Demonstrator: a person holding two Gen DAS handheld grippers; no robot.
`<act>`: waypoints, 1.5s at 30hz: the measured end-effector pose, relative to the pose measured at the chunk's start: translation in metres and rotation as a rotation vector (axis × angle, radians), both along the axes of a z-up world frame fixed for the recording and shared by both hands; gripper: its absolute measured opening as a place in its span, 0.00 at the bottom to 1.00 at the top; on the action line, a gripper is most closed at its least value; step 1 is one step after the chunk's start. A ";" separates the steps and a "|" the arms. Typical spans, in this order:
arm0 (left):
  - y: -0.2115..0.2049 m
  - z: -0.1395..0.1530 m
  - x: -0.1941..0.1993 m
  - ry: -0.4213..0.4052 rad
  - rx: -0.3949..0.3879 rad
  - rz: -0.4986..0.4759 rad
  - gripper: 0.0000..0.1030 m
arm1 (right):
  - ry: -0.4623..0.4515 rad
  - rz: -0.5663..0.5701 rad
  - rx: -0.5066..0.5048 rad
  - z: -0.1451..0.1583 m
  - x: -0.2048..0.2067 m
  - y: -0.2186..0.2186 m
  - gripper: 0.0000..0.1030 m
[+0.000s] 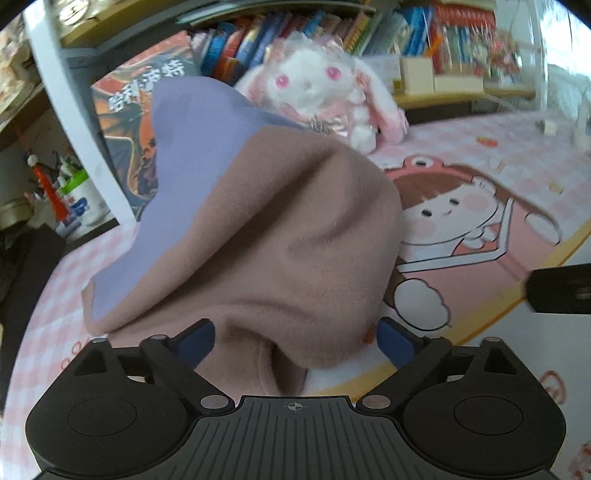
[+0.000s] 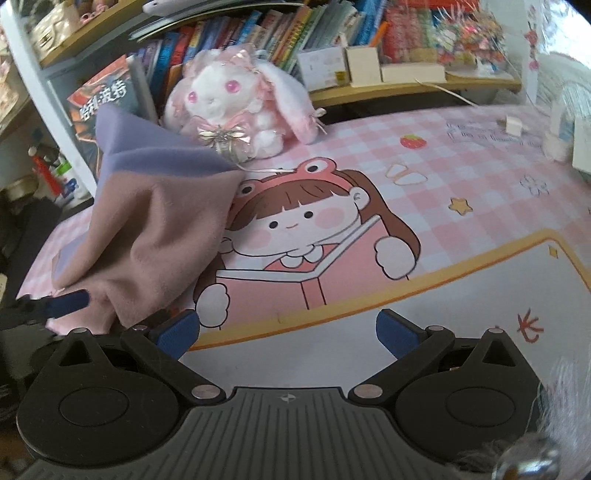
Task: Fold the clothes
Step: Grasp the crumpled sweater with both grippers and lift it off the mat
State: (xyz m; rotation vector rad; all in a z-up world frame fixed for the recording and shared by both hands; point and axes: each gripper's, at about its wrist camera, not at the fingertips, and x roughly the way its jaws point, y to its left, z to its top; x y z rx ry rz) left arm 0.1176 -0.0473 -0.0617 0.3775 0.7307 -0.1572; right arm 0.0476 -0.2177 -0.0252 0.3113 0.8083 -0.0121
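**Desk scene: two-tone cloth bunched at left of mat, both claws apart**

Surface: a desk covered by a pink checked mat (image 2: 461,155) printed with a cartoon girl in a frog hat reading a book. At the far edge runs a low wooden shelf packed with a row of books (image 2: 236,29), some small white boxes to the right of them. A white and pink plush rabbit (image 2: 229,110) sits upright on the far side of the mat, in front of the books. A large book with a dark, orange-lettered cover (image 1: 136,122) leans at far left, behind the cloth.

Task item: a soft cloth (image 1: 280,236), dusty pink on one face and lilac on the other, stands in a bunched, peaked heap on the left part of the mat. Its peak rises in front of the leaning book and just left of the rabbit.

Left gripper (image 1: 295,341): blue pads wide apart, a fold of the pink face lying between them. Neither pad visibly presses on the fabric.

Right gripper (image 2: 288,334): pads wide apart, nothing between them, over the near white border of the mat. The cloth lies just left of its left finger. The left gripper's blue fingertip (image 2: 68,302) shows at the left edge of the right wrist view, against the cloth's near hem.
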 end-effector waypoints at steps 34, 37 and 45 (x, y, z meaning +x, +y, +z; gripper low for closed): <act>-0.065 0.122 -0.157 -0.080 -0.394 -0.241 0.14 | 0.025 0.098 1.143 -0.018 0.009 -0.116 0.40; -0.074 0.141 -0.159 -0.123 -0.458 -0.303 0.14 | -0.051 0.115 1.148 -0.001 0.008 -0.132 0.15; -0.065 0.220 -0.164 -0.360 -0.867 -0.554 0.13 | -0.488 0.281 0.998 0.153 0.000 -0.175 0.11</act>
